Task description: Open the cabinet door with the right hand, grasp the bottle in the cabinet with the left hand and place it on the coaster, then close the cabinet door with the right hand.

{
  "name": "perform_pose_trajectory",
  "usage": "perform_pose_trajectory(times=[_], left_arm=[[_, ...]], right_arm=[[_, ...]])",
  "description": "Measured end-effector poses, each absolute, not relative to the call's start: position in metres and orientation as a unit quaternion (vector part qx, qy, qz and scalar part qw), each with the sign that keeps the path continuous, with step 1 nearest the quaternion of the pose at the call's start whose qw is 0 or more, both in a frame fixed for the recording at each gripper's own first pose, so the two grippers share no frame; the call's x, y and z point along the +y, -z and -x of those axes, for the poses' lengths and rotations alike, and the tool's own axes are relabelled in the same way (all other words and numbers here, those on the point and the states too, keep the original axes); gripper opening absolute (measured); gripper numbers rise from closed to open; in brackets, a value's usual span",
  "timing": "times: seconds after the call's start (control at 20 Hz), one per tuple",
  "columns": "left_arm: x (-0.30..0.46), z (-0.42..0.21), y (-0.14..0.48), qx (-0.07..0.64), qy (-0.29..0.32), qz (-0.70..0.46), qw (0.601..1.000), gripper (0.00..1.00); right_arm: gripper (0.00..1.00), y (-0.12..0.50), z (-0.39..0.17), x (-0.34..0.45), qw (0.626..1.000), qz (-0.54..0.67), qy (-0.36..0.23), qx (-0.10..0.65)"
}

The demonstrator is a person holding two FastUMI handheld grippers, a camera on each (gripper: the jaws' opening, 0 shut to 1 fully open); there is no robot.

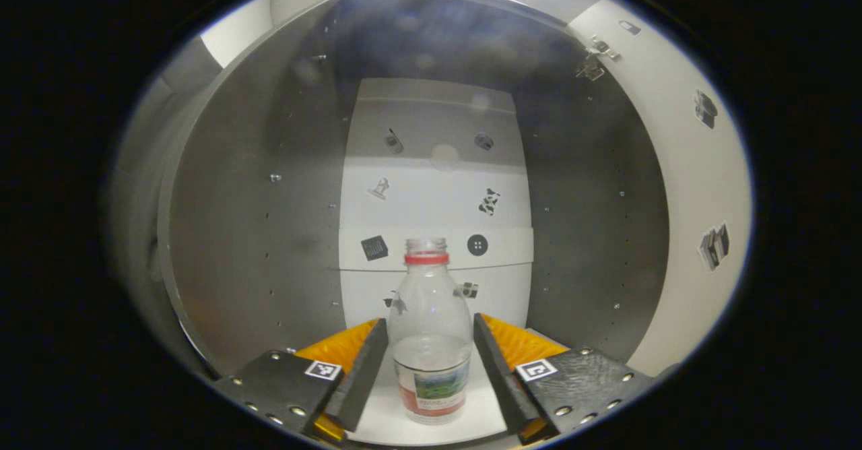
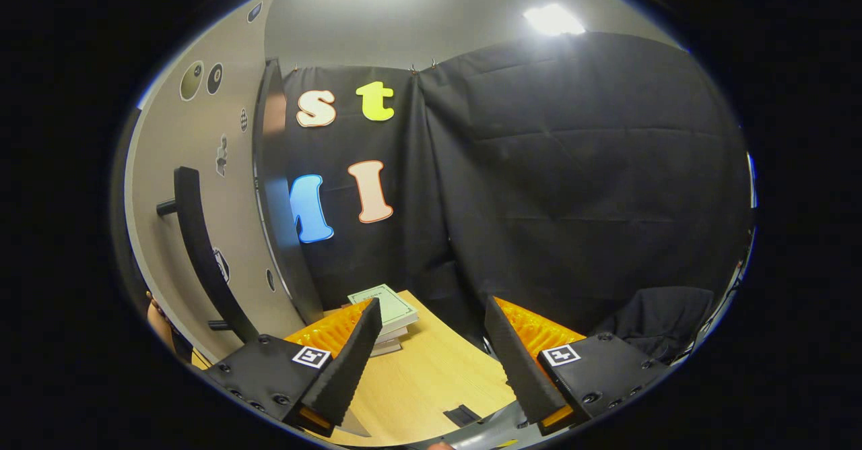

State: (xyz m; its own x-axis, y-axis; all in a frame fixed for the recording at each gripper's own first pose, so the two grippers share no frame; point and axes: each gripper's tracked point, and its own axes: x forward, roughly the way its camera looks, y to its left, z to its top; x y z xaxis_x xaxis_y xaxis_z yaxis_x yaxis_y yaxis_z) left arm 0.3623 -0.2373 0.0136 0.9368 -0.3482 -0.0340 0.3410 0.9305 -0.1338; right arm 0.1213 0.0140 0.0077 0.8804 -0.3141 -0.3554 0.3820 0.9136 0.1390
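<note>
In the left gripper view, the left hand-held gripper (image 1: 431, 362) reaches into the open cabinet (image 1: 269, 201). Its fingers stand apart on either side of the bottle (image 1: 431, 342), which stands upright on the white cabinet floor, between the fingers; contact with the fingers cannot be confirmed. The bottle is clear, with a red neck ring and a label on its lower part. In the right gripper view, the right hand-held gripper (image 2: 431, 356) has its fingers apart and holds nothing, above the wooden counter (image 2: 431, 382). The cabinet door (image 2: 229, 221) stands open at left, its black handle (image 2: 202, 248) visible. A stack of books (image 2: 387, 315) lies on the counter.
</note>
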Motion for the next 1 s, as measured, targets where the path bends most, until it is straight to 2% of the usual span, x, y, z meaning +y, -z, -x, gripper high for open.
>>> perform_pose_trajectory(times=[0.1,0.15,0.25,0.3,0.35,0.4,0.45,0.65,0.7,1.0], left_arm=[[-0.237,-0.363,-0.014,0.03,0.175,0.059,0.982,0.74],[-0.237,-0.361,-0.014,0.031,0.173,0.058,0.983,0.73],[-0.233,-0.355,-0.02,0.029,0.169,0.063,0.983,0.76],[-0.23,-0.348,-0.024,0.026,0.164,0.067,0.984,0.73],[-0.227,-0.341,-0.03,0.023,0.161,0.072,0.984,0.76],[-0.224,-0.333,-0.034,0.021,0.16,0.075,0.984,0.73],[-0.22,-0.324,-0.04,0.016,0.157,0.076,0.985,0.73],[-0.2,-0.29,-0.058,-0.005,0.142,0.07,0.987,0.76],[-0.193,-0.279,-0.059,-0.008,0.137,0.065,0.988,0.73],[-0.154,-0.22,-0.045,0.001,0.103,0.049,0.993,0.73]], right_arm=[[0.98,-0.009,-0.123,0.013,0.965,-0.105,0.178,0.162],[0.98,-0.01,-0.124,0.012,0.965,-0.106,0.177,0.16],[0.98,-0.01,-0.126,0.008,0.967,-0.106,0.174,0.153],[0.93,-0.01,-0.127,0.008,0.969,-0.107,0.168,0.149],[0.93,-0.011,-0.13,0.009,0.97,-0.107,0.161,0.146],[0.93,-0.01,-0.132,0.007,0.972,-0.105,0.154,0.145],[0.98,-0.009,-0.134,0.005,0.973,-0.102,0.148,0.145],[0.98,-0.008,-0.145,-0.003,0.978,-0.083,0.128,0.139],[0.98,-0.007,-0.149,-0.001,0.98,-0.081,0.12,0.138],[0.98,0.007,-0.166,0.012,0.984,-0.081,0.072,0.143]])
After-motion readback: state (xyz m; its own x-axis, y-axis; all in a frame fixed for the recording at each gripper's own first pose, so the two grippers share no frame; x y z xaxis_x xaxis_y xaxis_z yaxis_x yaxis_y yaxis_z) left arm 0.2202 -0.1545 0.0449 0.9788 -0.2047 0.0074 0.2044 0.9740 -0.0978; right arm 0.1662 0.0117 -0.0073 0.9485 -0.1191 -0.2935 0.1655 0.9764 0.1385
